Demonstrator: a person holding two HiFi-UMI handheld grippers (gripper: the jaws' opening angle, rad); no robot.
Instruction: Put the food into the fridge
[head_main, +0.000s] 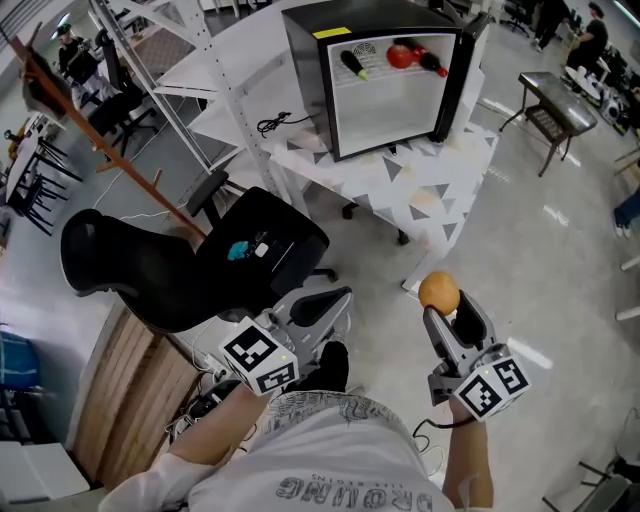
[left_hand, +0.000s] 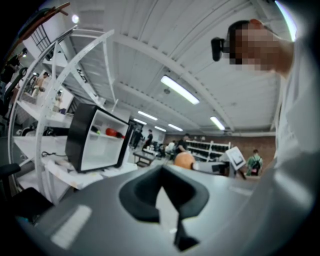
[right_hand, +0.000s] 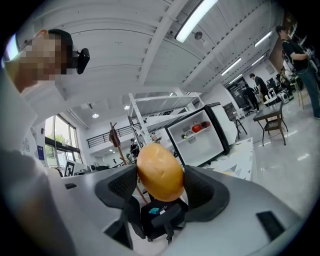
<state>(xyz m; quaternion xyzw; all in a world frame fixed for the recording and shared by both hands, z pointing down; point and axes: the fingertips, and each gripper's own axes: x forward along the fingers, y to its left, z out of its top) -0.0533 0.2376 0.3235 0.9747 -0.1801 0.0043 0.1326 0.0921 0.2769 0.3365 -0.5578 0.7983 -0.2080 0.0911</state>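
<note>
Right gripper (head_main: 441, 312) is clamping orange food (head_main: 439, 292); left gripper (head_main: 336, 300) jaws are touching, empty.
Black chair (head_main: 190, 265) is sitting just ahead of left gripper, open fridge (head_main: 385, 100) well beyond.

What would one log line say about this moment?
right gripper: shut on round orange food | left gripper: shut, empty | fridge: door open

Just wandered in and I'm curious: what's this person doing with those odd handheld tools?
A person holds a gripper in each hand. The right gripper grips a round orange food item in its jaws, held in the air. The left gripper is shut and empty. The open fridge stands on a table ahead, past a black chair, with other food already on its shelf.
</note>
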